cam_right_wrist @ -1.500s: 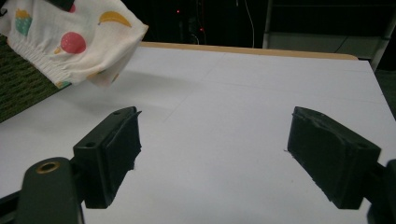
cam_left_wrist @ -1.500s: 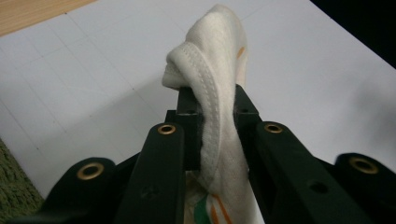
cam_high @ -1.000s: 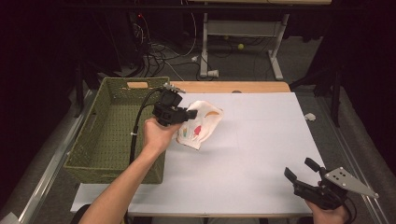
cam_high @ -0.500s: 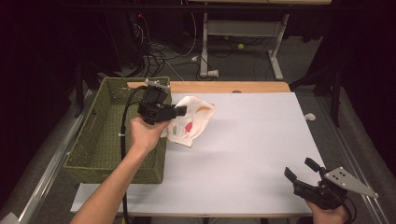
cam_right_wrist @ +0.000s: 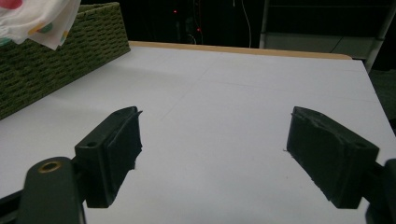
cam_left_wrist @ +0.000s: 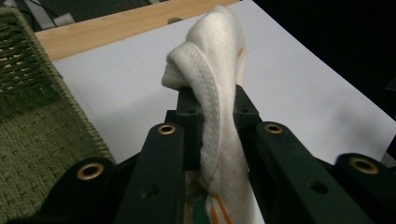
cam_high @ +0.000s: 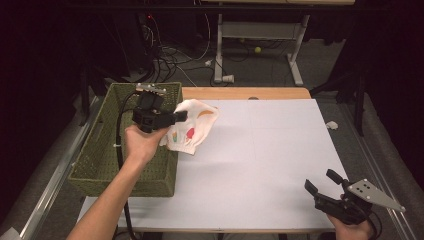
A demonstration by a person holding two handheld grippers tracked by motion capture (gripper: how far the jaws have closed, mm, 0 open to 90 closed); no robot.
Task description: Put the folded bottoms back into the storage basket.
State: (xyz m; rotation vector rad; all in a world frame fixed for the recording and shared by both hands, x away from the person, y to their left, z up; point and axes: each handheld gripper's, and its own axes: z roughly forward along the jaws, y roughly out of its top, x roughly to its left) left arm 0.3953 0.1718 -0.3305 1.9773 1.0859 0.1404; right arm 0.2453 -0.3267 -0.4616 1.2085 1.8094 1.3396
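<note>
A white cloth (cam_high: 192, 127) with coloured prints hangs in the air beside the green woven basket (cam_high: 107, 150), held up over the table's left part. My left gripper (cam_high: 177, 116) is shut on the cloth (cam_left_wrist: 217, 107), whose stitched hem runs up between the jaws. Part of the cloth (cam_right_wrist: 39, 18) shows at the upper left of the right gripper view, above the basket (cam_right_wrist: 51, 60). My right gripper (cam_high: 325, 182) rests open near the table's front right corner, with nothing between its fingers (cam_right_wrist: 114, 149).
The white table top (cam_high: 260, 160) has a wooden strip (cam_high: 245, 93) along its far edge. A small white scrap (cam_high: 331, 125) lies at the right edge. Cables and a desk frame (cam_high: 260, 35) stand on the floor behind.
My left gripper has carried the cloth leftward, from the table's middle toward the basket's right rim. The right gripper has stayed where it was.
</note>
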